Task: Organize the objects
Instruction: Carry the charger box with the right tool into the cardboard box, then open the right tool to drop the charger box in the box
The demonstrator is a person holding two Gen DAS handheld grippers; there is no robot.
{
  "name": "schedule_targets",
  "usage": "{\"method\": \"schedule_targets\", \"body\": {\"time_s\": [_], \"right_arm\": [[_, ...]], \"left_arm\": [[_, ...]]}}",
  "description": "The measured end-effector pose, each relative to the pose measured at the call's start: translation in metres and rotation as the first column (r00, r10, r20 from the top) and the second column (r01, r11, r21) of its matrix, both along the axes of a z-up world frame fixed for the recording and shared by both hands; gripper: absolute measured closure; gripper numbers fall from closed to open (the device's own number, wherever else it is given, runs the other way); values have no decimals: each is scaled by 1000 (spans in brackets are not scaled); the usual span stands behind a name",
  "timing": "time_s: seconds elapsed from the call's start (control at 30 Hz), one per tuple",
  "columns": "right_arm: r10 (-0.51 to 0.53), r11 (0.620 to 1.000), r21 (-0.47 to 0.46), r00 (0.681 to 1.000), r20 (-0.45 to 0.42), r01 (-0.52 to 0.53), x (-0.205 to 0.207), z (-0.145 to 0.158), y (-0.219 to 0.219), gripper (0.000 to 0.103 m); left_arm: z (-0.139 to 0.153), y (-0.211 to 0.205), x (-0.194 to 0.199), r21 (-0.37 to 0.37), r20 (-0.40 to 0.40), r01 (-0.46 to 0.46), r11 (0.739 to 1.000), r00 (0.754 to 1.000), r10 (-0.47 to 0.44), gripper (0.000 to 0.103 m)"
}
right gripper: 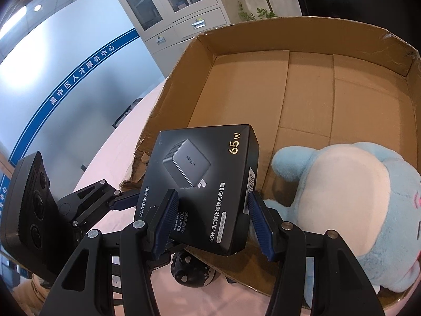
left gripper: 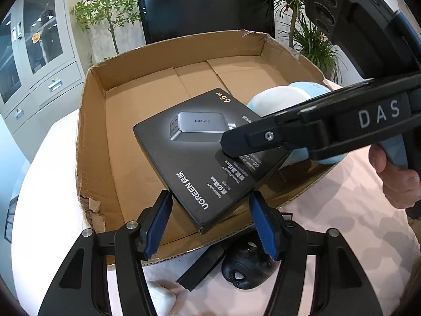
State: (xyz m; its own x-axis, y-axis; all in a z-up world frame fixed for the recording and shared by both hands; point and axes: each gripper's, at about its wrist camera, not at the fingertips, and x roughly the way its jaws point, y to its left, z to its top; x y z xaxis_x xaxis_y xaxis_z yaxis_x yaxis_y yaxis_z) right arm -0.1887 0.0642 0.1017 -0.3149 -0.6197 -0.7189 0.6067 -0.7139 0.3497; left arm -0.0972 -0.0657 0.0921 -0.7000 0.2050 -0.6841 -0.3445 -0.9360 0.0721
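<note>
A black UGREEN charger box (left gripper: 200,155) is held over the near rim of a large open cardboard box (left gripper: 136,121). My right gripper (right gripper: 214,223) is shut on the charger box (right gripper: 202,184), its blue pads on the two sides; in the left wrist view it comes in from the right (left gripper: 236,144). My left gripper (left gripper: 210,226) is open just below the charger box's near corner, its pads apart from the box. It appears at the left in the right wrist view (right gripper: 123,200). A light blue plush toy (right gripper: 352,210) lies in the cardboard box (right gripper: 315,100), beside the charger box.
A black rounded object (left gripper: 244,266) and a white object (left gripper: 163,297) lie on the pink tablecloth (left gripper: 329,237) in front of the cardboard box. A monitor (left gripper: 205,5), plants and a grey cabinet (left gripper: 39,60) stand behind.
</note>
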Motion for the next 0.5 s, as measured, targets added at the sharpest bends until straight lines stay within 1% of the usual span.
{"method": "schedule_targets", "body": {"time_s": [0.1,0.17,0.2,0.23,0.27,0.3,0.33,0.37,0.4,0.43,0.5], "right_arm": [[-5,1000,4,1000,-7,5,-3,1,-2,50],[-10,1000,7,1000,-12,10,-3,1,-3,50],[-14,1000,7,1000,-7,14,-4,0,-3,50],[-24,1000,8,1000,4,24,-5,-2,-3,48],[-41,999,19,999,-1,41,-5,-2,-2,46],[-62,998,32,998,-16,63,-4,-2,0,41],[-87,995,38,995,-48,89,-1,1,6,39],[-94,995,29,994,-60,96,2,3,10,39],[-92,996,13,994,-63,93,6,5,14,39],[-76,997,-22,995,-62,75,13,10,21,39],[-48,997,-59,996,-76,44,25,16,26,39]], "left_arm": [[-2,-2,-4,11,1,-8,1000,1000,8,44],[-2,-4,-6,8,-13,-31,999,999,32,43],[-2,-5,-6,0,-27,-54,999,998,54,39],[0,-10,-6,-10,-39,-90,996,995,90,26],[3,-16,-4,-6,-49,-113,994,992,112,19],[7,-23,0,6,-61,-131,991,989,131,19],[14,-35,6,34,-73,-149,988,986,151,19],[18,-43,12,53,-84,-157,986,983,161,19],[24,-54,22,67,-98,-167,984,980,173,19],[26,-63,32,69,-109,-179,981,977,186,19],[27,-77,50,64,-115,-193,979,973,199,18]]}}
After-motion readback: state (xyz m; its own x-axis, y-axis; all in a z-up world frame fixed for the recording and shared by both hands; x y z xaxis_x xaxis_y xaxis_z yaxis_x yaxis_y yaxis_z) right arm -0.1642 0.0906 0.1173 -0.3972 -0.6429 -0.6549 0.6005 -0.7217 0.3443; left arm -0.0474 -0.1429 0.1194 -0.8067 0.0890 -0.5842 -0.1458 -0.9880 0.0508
